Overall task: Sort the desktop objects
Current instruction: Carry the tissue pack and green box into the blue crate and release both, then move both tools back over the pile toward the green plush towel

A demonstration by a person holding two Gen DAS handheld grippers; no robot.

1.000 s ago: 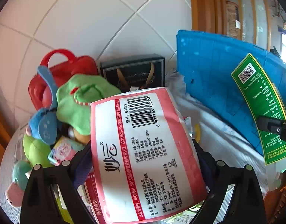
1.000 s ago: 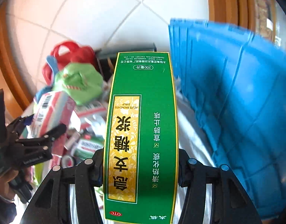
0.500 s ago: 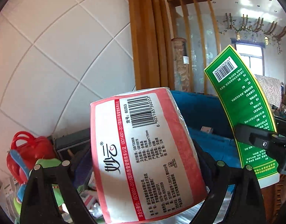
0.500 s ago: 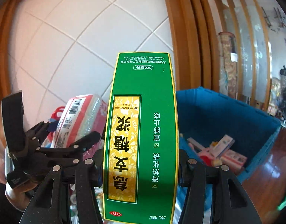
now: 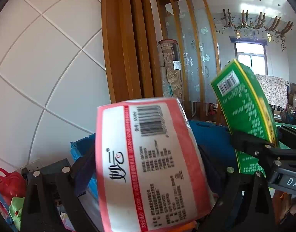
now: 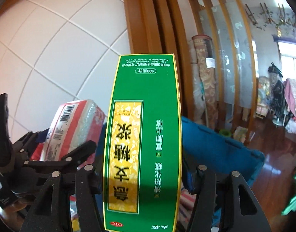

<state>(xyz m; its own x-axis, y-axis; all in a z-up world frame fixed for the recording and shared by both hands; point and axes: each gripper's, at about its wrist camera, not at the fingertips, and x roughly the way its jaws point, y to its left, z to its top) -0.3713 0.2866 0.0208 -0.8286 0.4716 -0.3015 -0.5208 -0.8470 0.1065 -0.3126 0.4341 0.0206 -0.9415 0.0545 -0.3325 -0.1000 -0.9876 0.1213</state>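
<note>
My left gripper [image 5: 146,154] is shut on a pink-and-white tissue pack [image 5: 148,166], whose barcode label faces the camera. In the right wrist view that pack [image 6: 74,119] and the left gripper [image 6: 57,143] show at the left. The right gripper [image 6: 146,166] has a tall green and gold medicine box [image 6: 144,125] between its fingers. Its jaws are opening and narrow gaps show on both sides of the box. In the left wrist view the green box [image 5: 246,116] leans at the right. Both grippers are raised in front of a blue crate [image 6: 221,150].
The blue crate's rim [image 5: 211,135] runs behind the tissue pack. A red bag [image 5: 7,181] and a green plush toy [image 5: 15,210] lie low at the left. A white tiled wall [image 5: 51,67] and wooden pillar [image 5: 124,48] stand behind; a wooden floor [image 6: 273,164] lies beyond the crate.
Both grippers have risen and swung right, away from the pile of toys toward the blue crate. The right fingers have spread apart from the green box's sides. The left grip is unchanged.
</note>
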